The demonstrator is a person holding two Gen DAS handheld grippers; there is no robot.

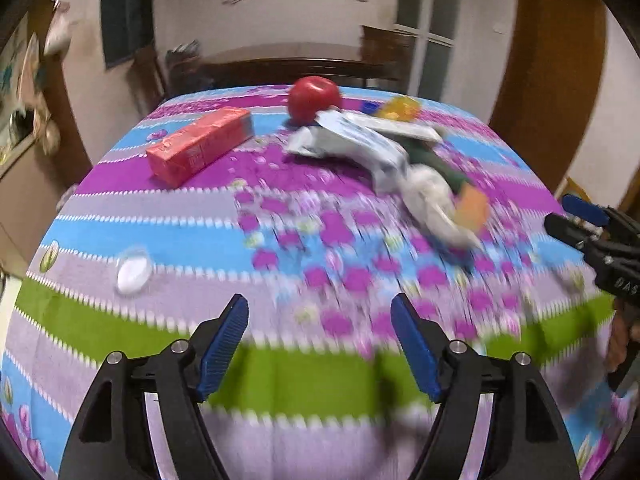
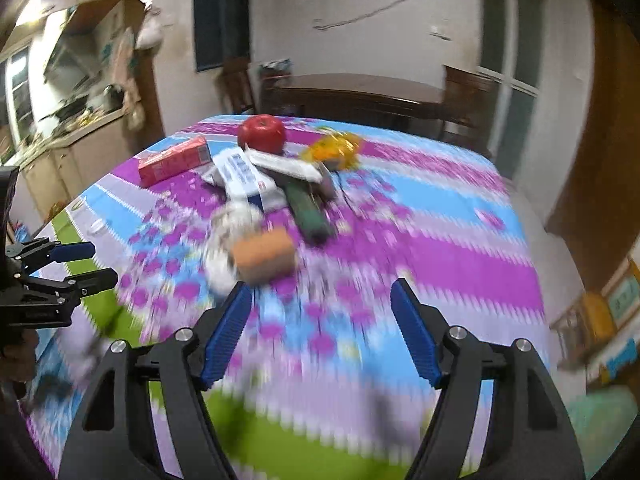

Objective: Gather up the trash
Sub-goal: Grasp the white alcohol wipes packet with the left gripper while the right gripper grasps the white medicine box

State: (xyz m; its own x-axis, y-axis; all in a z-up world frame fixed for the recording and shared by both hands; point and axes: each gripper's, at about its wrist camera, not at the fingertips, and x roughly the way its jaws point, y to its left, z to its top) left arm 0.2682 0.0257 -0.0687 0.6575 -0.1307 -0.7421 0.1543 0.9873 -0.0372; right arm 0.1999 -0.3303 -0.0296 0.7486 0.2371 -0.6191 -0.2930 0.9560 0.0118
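A heap of trash lies mid-table: white printed wrappers (image 1: pixel 352 142) (image 2: pixel 244 176), a crumpled white wrapper (image 1: pixel 436 204) (image 2: pixel 234 220), a dark green packet (image 1: pixel 436 162) (image 2: pixel 310 210), an orange piece (image 1: pixel 474 204) (image 2: pixel 262 254) and a yellow wrapper (image 1: pixel 400 108) (image 2: pixel 334 148). A red carton (image 1: pixel 200 144) (image 2: pixel 174 160) lies to the left. My left gripper (image 1: pixel 320 320) (image 2: pixel 86 264) is open and empty above the near table. My right gripper (image 2: pixel 322 304) (image 1: pixel 576 220) is open and empty just short of the orange piece.
A red apple (image 1: pixel 314 96) (image 2: pixel 262 132) stands behind the heap. A small clear lid (image 1: pixel 134 270) (image 2: pixel 96 226) lies near the left side. The table has a striped floral cloth (image 1: pixel 300 380) (image 2: pixel 440 248). A dark wooden table and chairs (image 2: pixel 360 96) stand beyond its far edge.
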